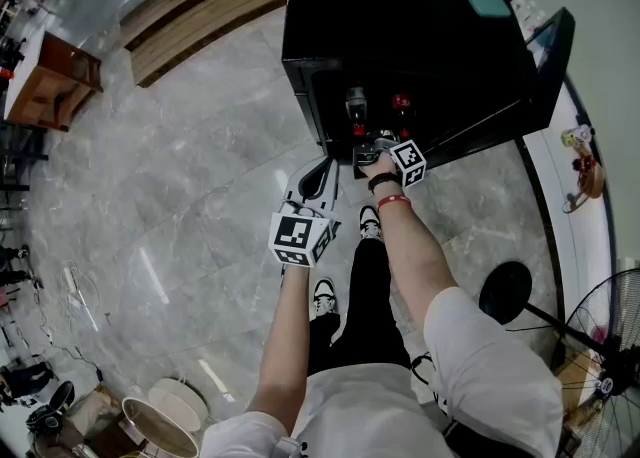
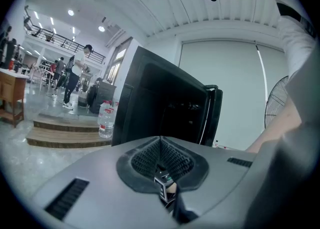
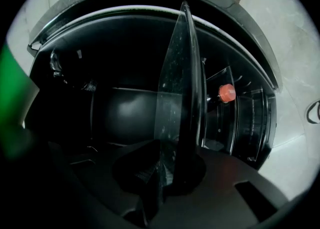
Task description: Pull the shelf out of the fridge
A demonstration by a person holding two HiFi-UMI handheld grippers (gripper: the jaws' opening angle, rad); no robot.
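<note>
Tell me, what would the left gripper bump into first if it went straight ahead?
Most likely the fridge, since the left gripper points at it. How far off it is looks unclear.

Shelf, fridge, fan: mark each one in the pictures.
shelf (image 3: 172, 104), right gripper view, on the face of the glass pane.
fridge (image 1: 390, 16), head view, on its black top.
fan (image 1: 505, 292), head view, on its round base.

Ceiling lamps (image 2: 71, 12) brighten the hall, the fridge interior (image 3: 125, 108) is dark, and fisheye bending warps edges.
</note>
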